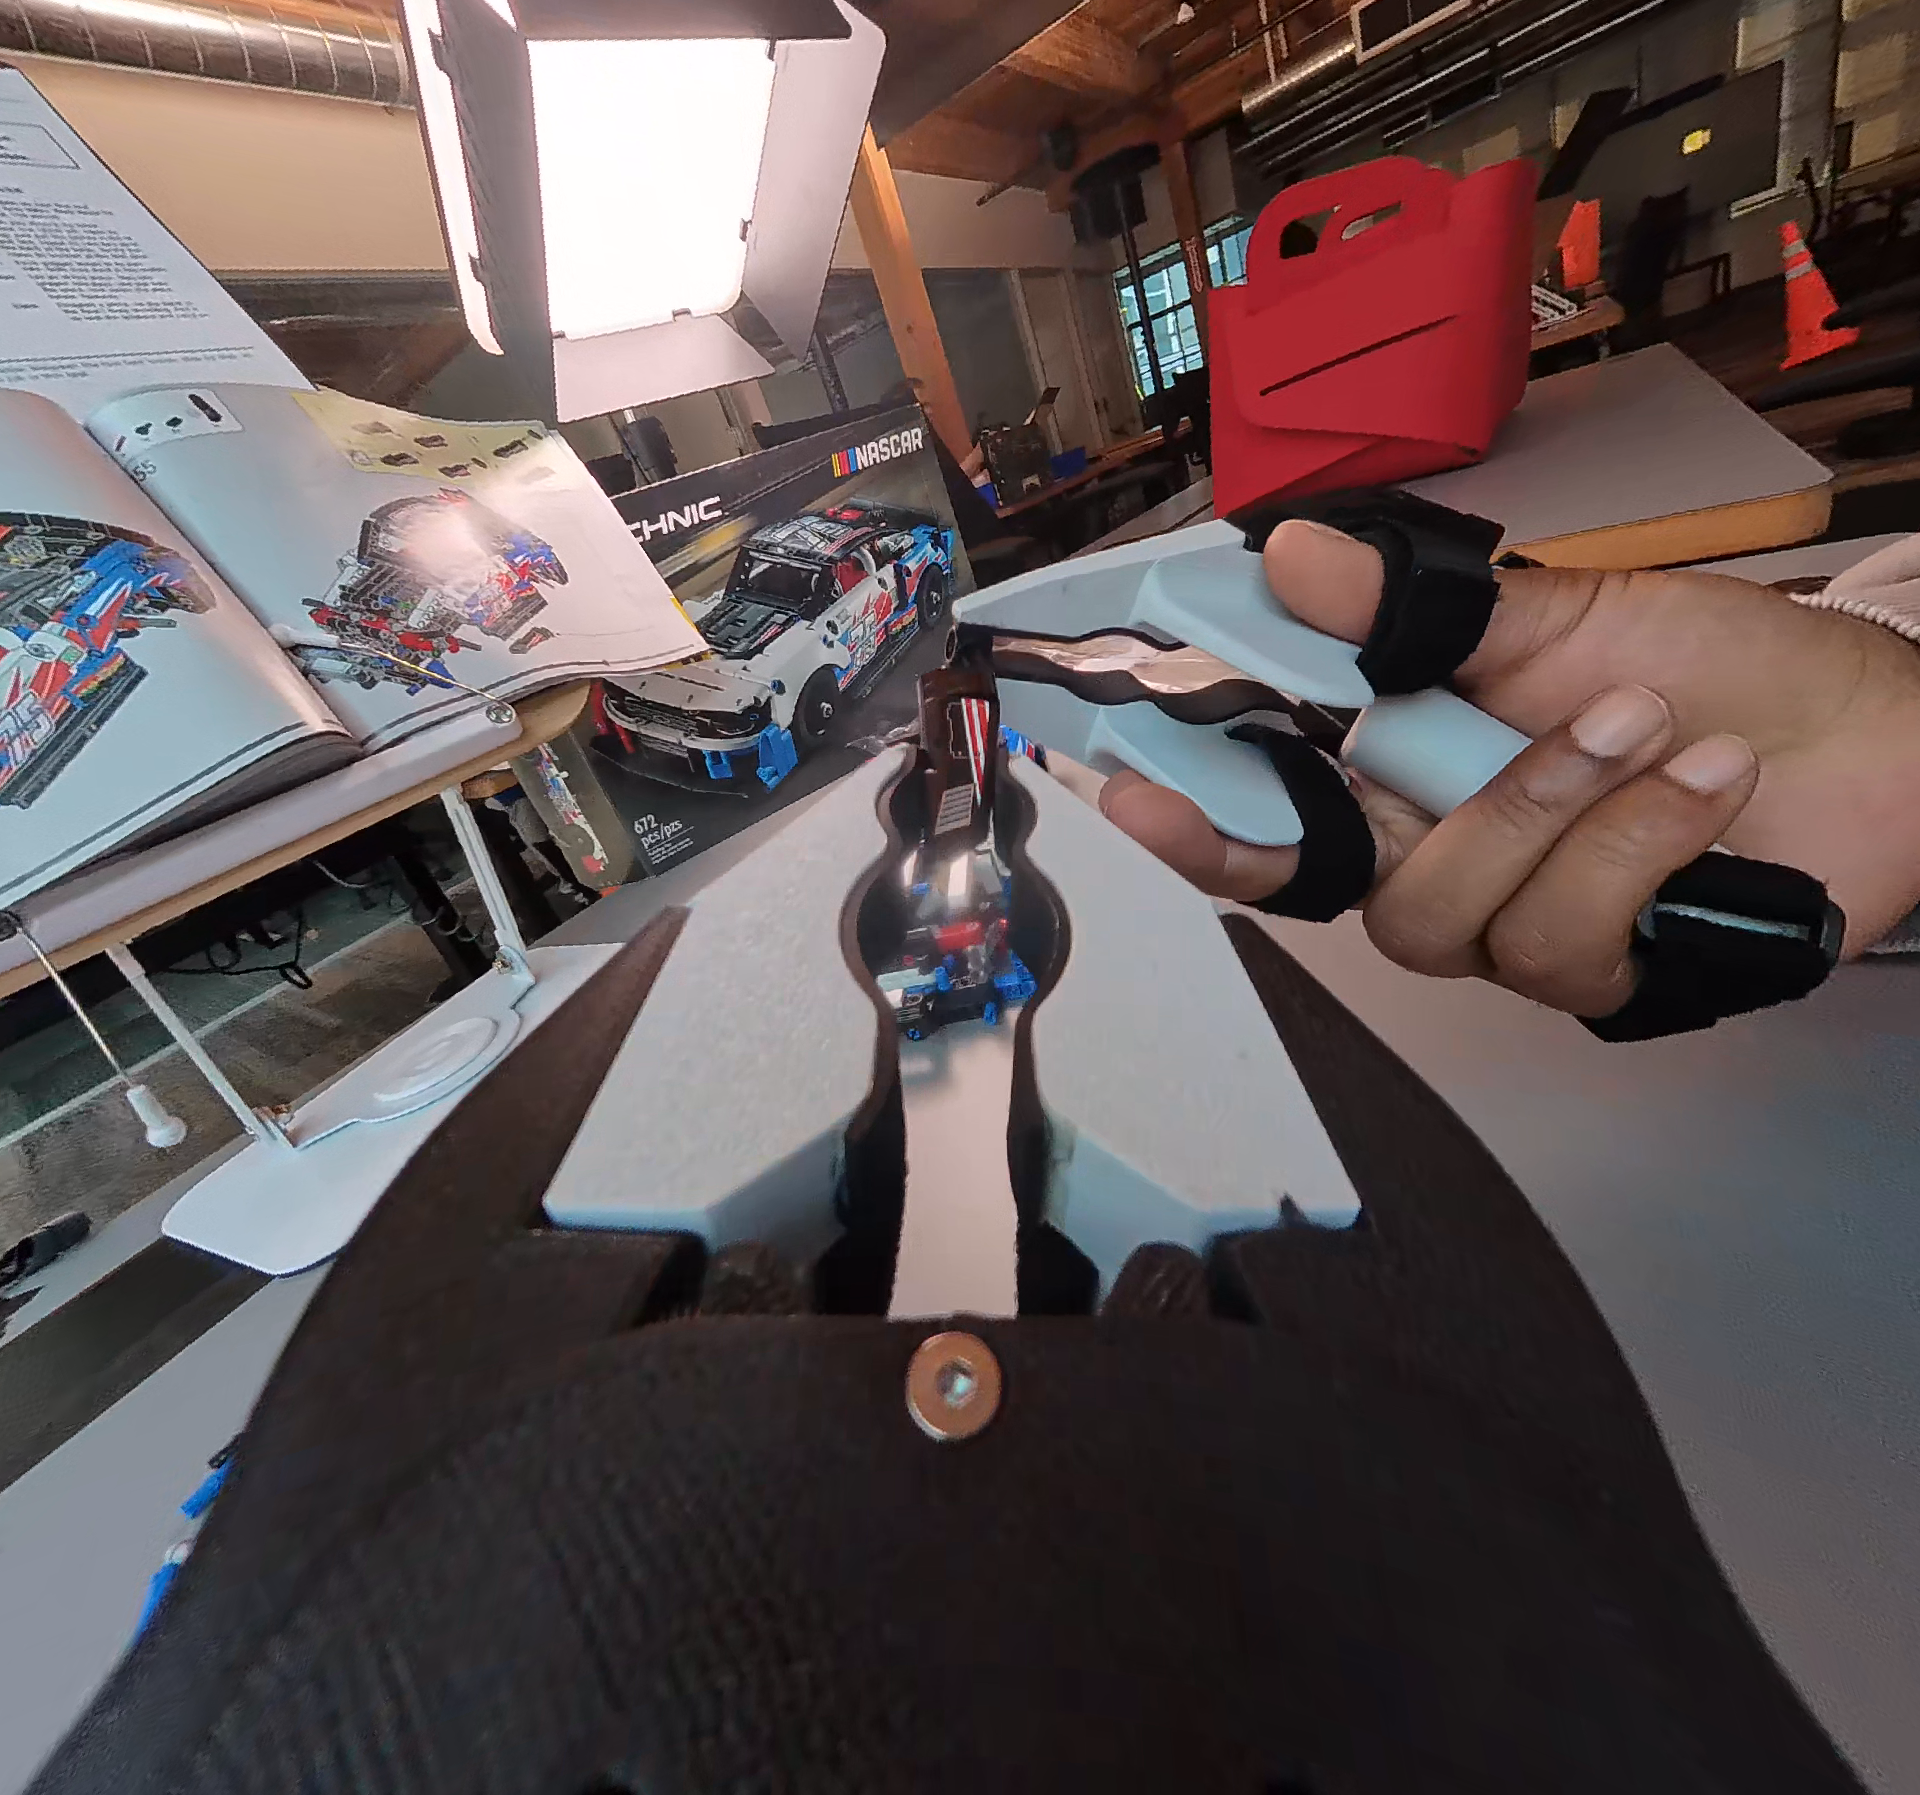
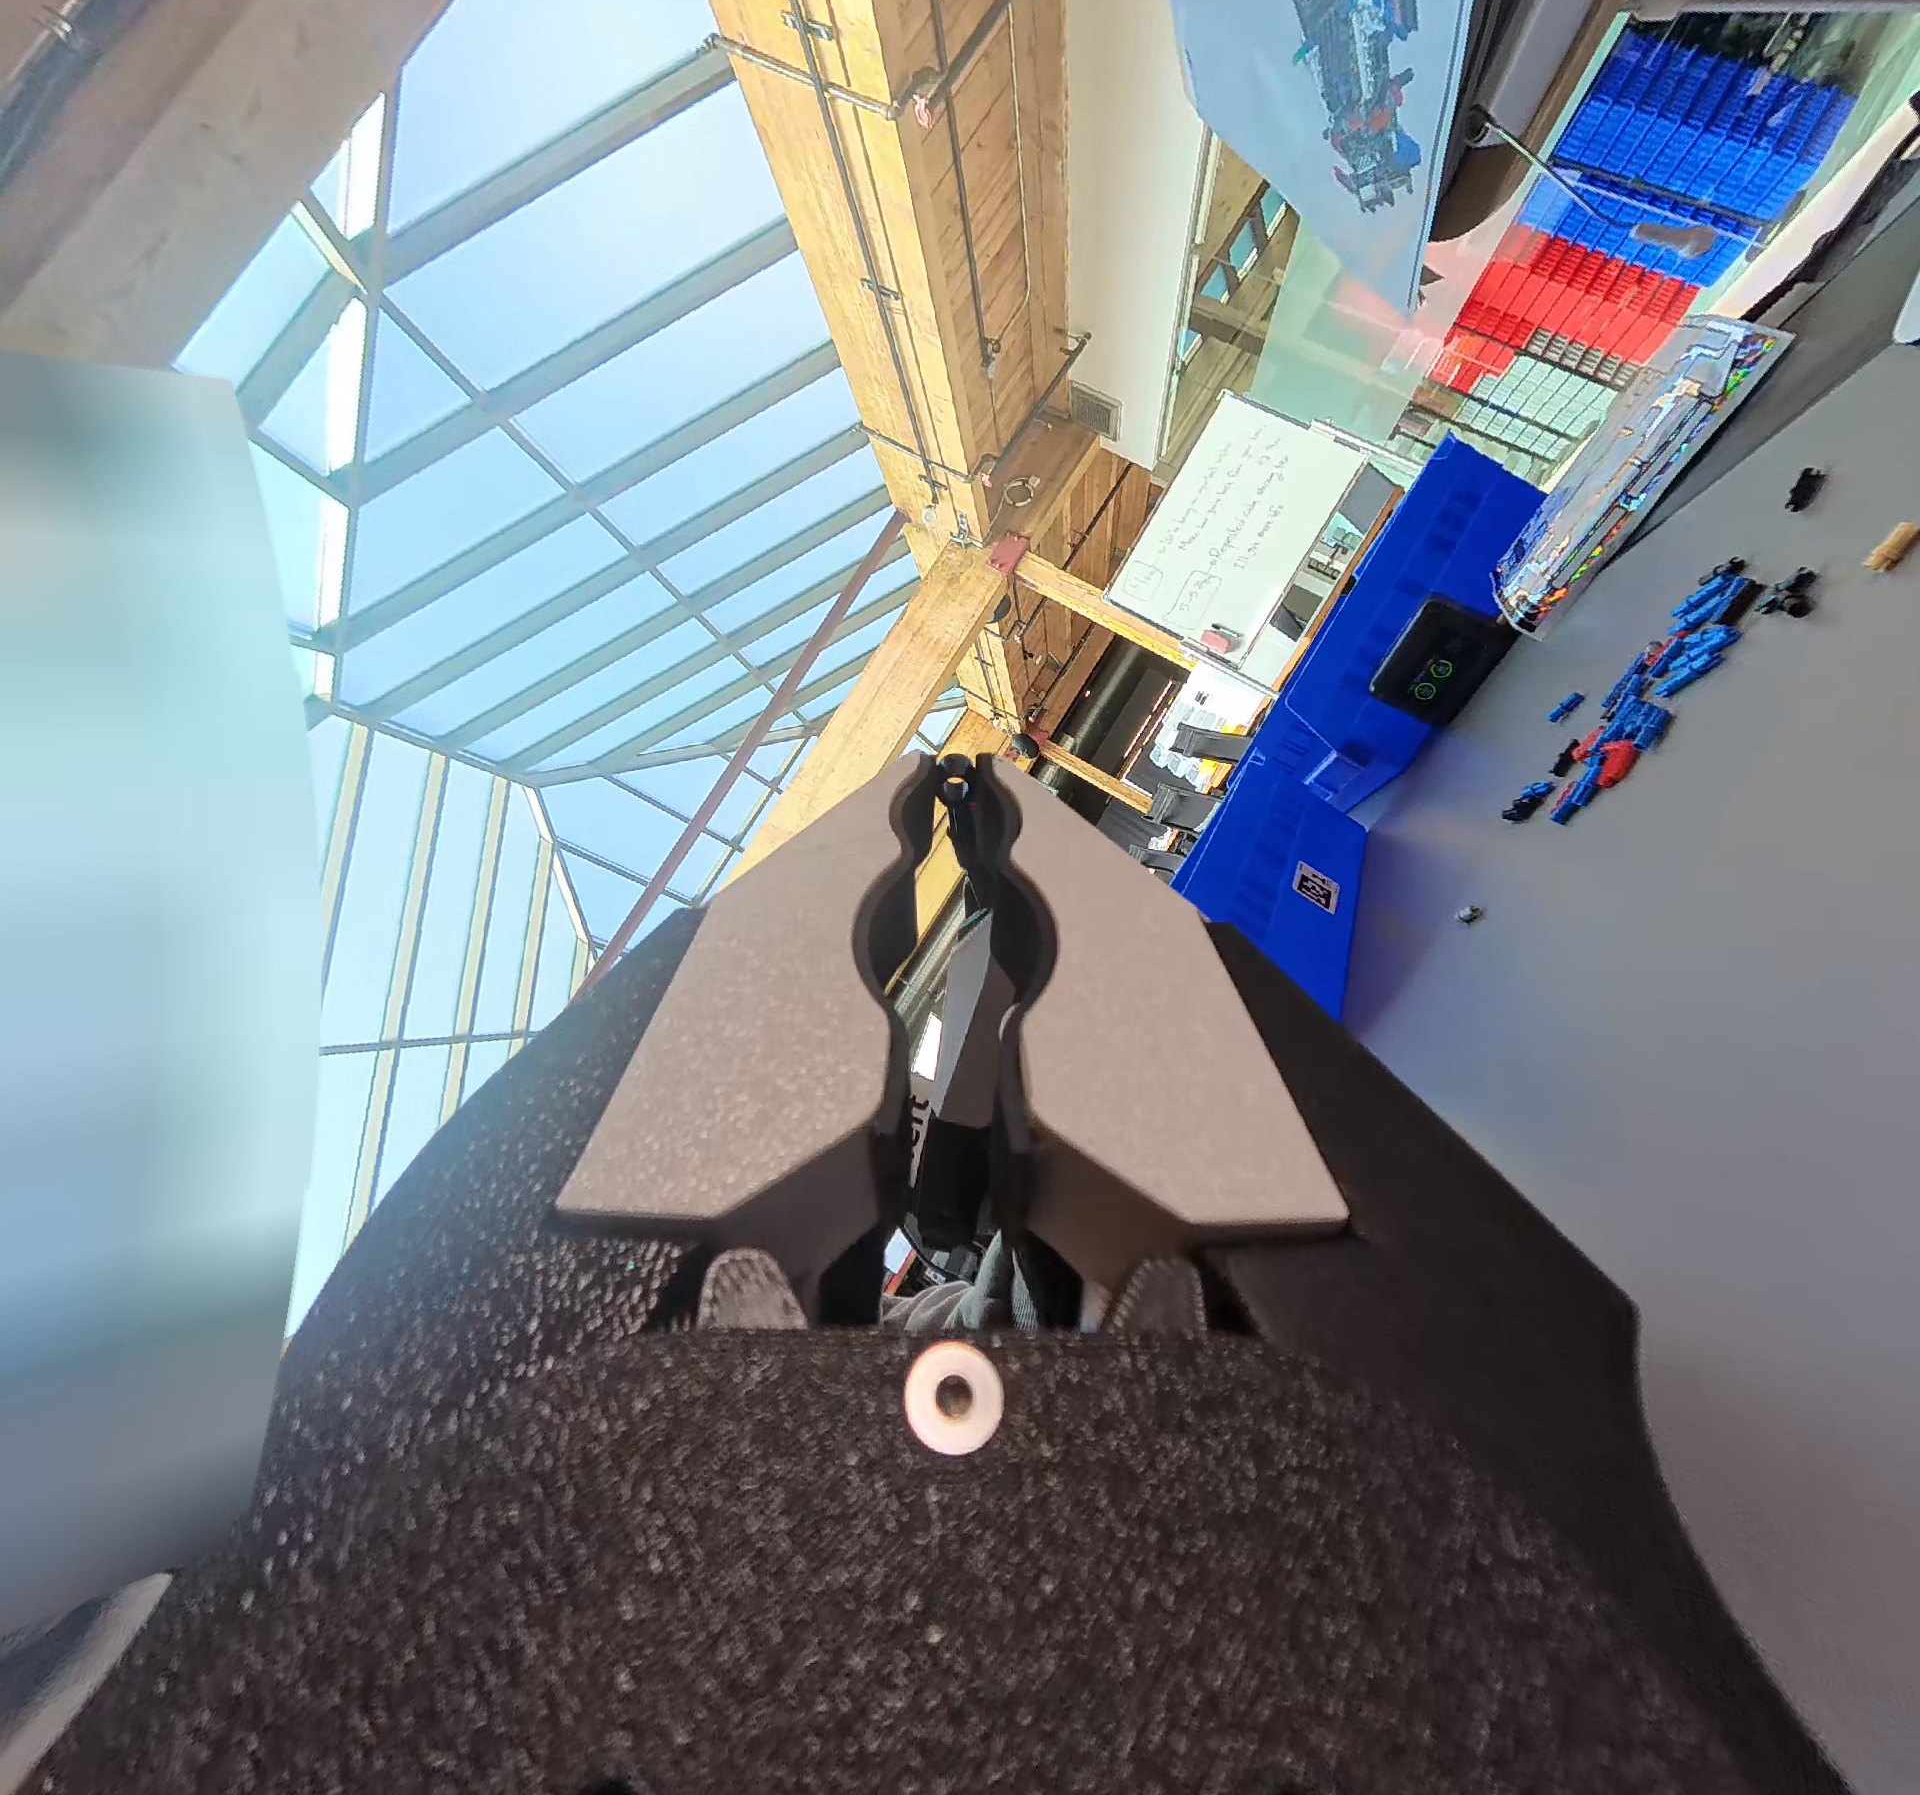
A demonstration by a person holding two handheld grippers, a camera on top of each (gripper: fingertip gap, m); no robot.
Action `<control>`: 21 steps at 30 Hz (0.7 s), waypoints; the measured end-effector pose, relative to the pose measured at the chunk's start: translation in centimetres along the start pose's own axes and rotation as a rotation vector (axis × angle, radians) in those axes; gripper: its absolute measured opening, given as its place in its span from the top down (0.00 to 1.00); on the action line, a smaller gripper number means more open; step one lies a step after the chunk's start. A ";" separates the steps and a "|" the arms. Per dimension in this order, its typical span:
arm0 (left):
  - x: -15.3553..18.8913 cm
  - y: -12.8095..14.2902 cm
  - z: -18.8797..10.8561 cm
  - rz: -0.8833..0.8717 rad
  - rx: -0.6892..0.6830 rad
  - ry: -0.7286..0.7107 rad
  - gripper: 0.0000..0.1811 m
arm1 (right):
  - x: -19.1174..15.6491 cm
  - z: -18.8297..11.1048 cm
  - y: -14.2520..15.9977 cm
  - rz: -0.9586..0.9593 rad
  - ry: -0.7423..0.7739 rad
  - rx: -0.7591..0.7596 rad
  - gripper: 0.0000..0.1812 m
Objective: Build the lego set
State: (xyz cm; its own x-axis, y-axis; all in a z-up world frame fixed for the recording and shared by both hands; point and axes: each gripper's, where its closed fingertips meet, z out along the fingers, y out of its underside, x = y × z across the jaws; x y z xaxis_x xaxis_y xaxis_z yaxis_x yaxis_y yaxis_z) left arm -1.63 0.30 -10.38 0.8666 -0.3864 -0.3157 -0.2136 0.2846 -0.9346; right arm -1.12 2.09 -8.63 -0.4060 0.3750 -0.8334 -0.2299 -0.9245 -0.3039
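My left gripper (image 1: 961,769) is shut on a dark Lego panel with a red and white striped sticker (image 1: 964,743), which stands up between its tips. Through the gap between the fingers, part of the blue, red and white Lego car build (image 1: 956,971) shows below. My right gripper (image 1: 961,621), held by a hand (image 1: 1621,769), comes in from the right. Its tips sit just above the panel's top end. In the right wrist view the right gripper (image 2: 954,777) is shut on a small black pin (image 2: 954,791) and points up at a skylight.
An open instruction booklet (image 1: 260,602) rests on a white stand at the left, with the set's box (image 1: 810,623) behind it. A lit lamp panel (image 1: 623,135) hangs above. A red bag (image 1: 1371,343) sits at the back right. Loose blue pieces (image 2: 1662,665) and a blue bin (image 2: 1351,706) are on the grey table. Both grippers' tips are close together, under 4 cm apart.
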 end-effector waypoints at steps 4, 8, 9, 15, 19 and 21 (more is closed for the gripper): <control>0.0 0.1 0.1 0.091 -0.020 -0.026 0.94 | 0.1 -0.1 -0.1 -0.006 0.017 0.019 0.97; 0.0 0.0 0.1 0.203 -0.042 -0.062 0.94 | 0.0 -0.2 -0.1 -0.015 0.014 0.044 0.97; 0.0 -0.1 0.1 0.230 -0.048 -0.072 0.94 | 0.0 -0.2 -0.1 -0.025 0.014 0.051 0.97; 0.1 -0.2 0.1 0.296 -0.071 -0.093 0.94 | -0.1 -0.3 -0.1 -0.141 0.024 0.058 0.97; 0.0 -0.2 0.0 0.294 -0.076 -0.096 0.94 | 0.0 -0.2 0.0 -0.173 0.042 0.065 0.97; 0.0 -0.2 -0.1 0.290 -0.071 -0.094 0.94 | 0.1 -0.2 0.1 -0.155 0.046 0.068 0.97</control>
State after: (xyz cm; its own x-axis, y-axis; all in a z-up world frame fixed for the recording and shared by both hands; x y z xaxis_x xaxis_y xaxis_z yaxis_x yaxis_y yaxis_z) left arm -1.64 0.17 -10.22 0.8024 -0.2140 -0.5571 -0.4858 0.3080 -0.8180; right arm -1.02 2.03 -8.77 -0.3206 0.5081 -0.7994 -0.3468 -0.8483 -0.4001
